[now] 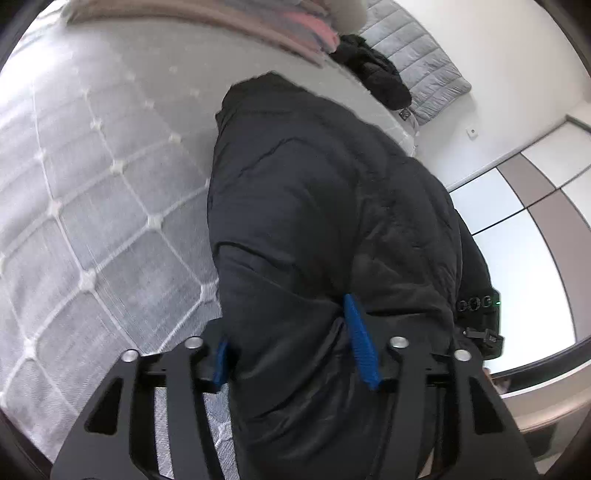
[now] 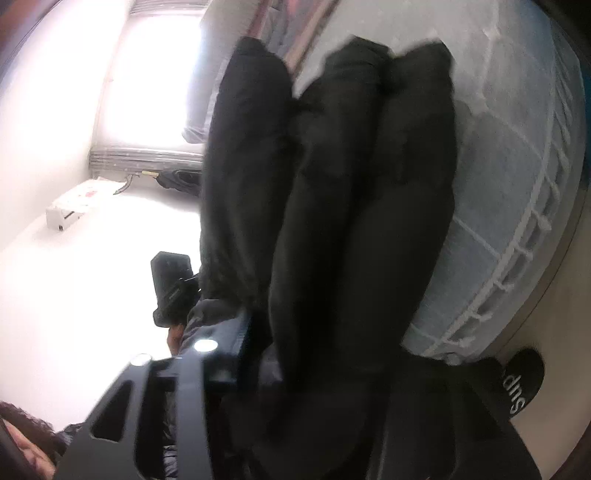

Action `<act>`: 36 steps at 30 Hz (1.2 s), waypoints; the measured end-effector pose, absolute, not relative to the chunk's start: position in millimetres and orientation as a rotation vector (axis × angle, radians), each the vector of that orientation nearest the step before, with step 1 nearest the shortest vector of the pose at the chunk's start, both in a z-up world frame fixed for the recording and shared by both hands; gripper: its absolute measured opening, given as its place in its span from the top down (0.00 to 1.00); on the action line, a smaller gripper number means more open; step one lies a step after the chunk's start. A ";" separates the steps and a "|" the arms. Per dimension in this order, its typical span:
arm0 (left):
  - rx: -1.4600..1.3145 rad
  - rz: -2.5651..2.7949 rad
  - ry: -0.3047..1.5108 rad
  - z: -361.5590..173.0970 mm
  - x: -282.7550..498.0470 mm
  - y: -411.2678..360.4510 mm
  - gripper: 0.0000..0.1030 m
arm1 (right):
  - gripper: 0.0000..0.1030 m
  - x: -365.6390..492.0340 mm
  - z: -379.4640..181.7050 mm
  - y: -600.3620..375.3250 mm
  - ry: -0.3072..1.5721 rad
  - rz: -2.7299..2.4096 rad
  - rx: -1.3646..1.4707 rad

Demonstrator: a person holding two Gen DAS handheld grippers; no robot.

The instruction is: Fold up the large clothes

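matt black padded jacket [image 1: 314, 206]; quilted cloth mattress [image 1: 92, 184]; ribbed blue plastic pads [image 1: 360, 339].

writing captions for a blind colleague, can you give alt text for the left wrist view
The left tongs, tipped with blue pads, are clamped on a fold of a bulky black padded jacket that stretches away over a grey quilted mattress. Farther off lie a second dark garment, a grey quilted blanket and pink and beige fabric.

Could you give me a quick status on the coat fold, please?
Left tool clamped on black coat. Right tool buried in coat, grip unclear. Second dark garment far up the mattress.
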State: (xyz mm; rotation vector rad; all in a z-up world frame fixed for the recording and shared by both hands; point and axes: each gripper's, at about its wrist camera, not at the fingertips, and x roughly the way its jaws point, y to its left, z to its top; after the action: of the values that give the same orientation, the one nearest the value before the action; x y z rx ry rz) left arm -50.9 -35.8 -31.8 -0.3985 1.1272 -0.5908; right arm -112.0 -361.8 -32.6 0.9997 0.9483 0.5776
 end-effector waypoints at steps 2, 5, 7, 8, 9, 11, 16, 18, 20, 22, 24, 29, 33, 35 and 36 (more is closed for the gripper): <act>-0.386 -0.587 1.094 -20.6 -50.5 -34.2 0.60 | 0.65 -111.0 -24.1 -357.5 0.931 0.570 0.973; -0.352 -0.569 1.019 -0.3 -51.0 -27.8 0.62 | 0.65 -112.7 -9.7 -347.2 0.894 0.593 0.916; -0.327 -0.546 0.968 16.2 -50.5 -14.7 0.62 | 0.65 -105.9 0.0 -337.3 0.864 0.633 0.890; -0.322 -0.533 0.945 24.2 -49.2 -6.8 0.62 | 0.65 -103.1 -1.1 -334.8 0.859 0.643 0.886; -0.321 -0.523 0.929 29.8 -46.9 3.8 0.62 | 0.65 -95.4 2.2 -328.1 0.857 0.654 0.869; -0.312 -0.488 0.908 36.7 -42.9 23.6 0.62 | 0.65 -77.6 3.5 -312.1 0.871 0.676 0.838; -0.309 -0.381 0.953 13.4 -37.0 79.4 0.61 | 0.60 -29.5 -33.6 -269.9 1.059 0.684 0.791; -0.368 -0.366 1.062 -18.2 -30.5 101.6 0.56 | 0.37 -14.9 -63.8 -255.5 1.192 0.657 0.786; -0.469 -0.394 1.099 -41.9 -30.9 125.0 0.50 | 0.25 -13.3 -81.1 -255.9 1.249 0.655 0.842; -0.554 -0.431 1.076 -49.2 -32.7 144.1 0.50 | 0.23 -18.6 -83.5 -265.9 1.228 0.685 0.908; -0.630 -0.470 1.056 -53.7 -30.5 160.3 0.49 | 0.13 -18.8 -84.8 -278.2 1.204 0.693 0.972; -0.761 -0.500 1.053 -67.3 -1.4 180.4 0.45 | 0.07 -0.4 -81.2 -283.6 1.198 0.660 1.000; -0.791 -0.523 1.086 -75.7 22.1 164.2 0.36 | 0.06 31.8 -90.6 -262.3 1.278 0.654 0.966; -0.801 -0.537 1.104 -79.5 30.8 157.5 0.31 | 0.05 41.3 -91.7 -256.4 1.290 0.662 0.956; -0.805 -0.544 1.110 -83.6 29.5 158.8 0.31 | 0.06 43.6 -91.4 -254.1 1.272 0.666 0.954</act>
State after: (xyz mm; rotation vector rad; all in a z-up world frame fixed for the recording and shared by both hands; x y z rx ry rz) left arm 29.5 158.8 -83.6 -0.8050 1.1104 -0.5440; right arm 43.6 -254.1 -91.4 0.9541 1.2716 0.6660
